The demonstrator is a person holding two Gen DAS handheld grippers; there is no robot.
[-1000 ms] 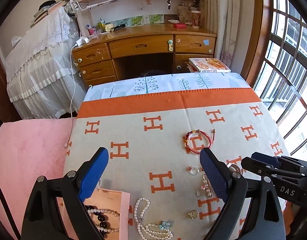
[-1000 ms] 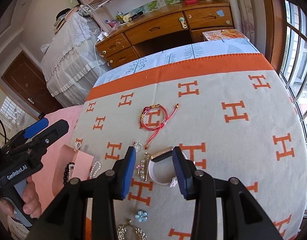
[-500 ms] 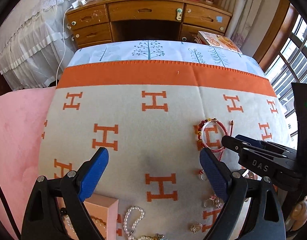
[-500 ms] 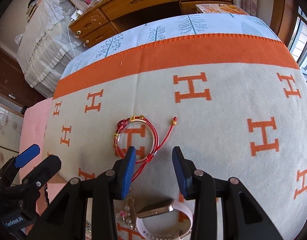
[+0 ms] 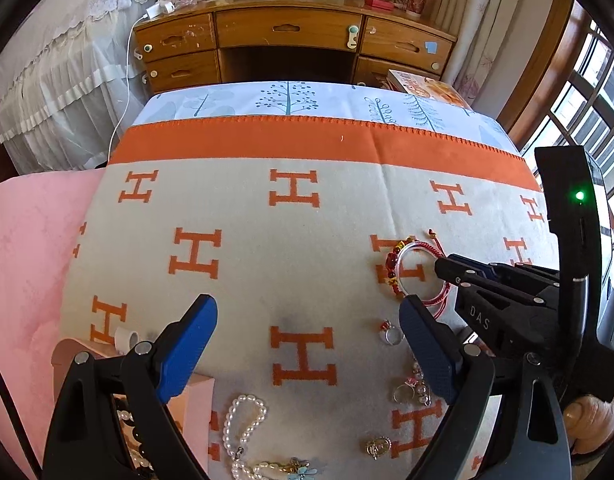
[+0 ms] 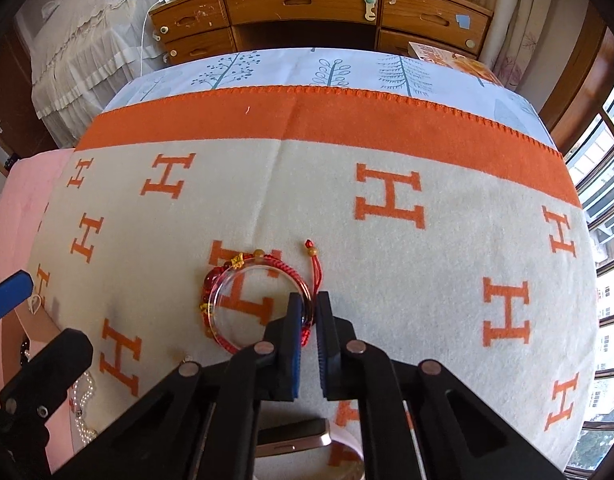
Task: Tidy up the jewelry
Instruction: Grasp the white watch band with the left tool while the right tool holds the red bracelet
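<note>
On the left, a pink box (image 5: 195, 404) lies at the blanket's edge with dark and pale beads showing inside it. The left hand-held gripper (image 5: 307, 344) hangs over bare blanket (image 5: 243, 280) with its two blue pads wide apart and nothing between them. Just right of the box, one white pearl strand (image 5: 243, 424) curls on the cloth, ending near a small pale-blue flower charm (image 5: 301, 470). Further right lie two small rings (image 5: 391, 332), a little gold pendant (image 5: 377, 448) and a cluster of small charms (image 5: 417, 388).

The red cord bracelet (image 6: 243, 280) lies flat on an orange H of the bed's cream blanket, right of centre. It is braided red cord with a row of red beads on its left side, a few gold beads at the top, a clear round bangle (image 6: 259, 308) lying with it, and one loose tail ending in a bead. The right hand-held gripper (image 6: 309, 308) has its pads pressed together on the bracelet's right-hand cord.
</note>
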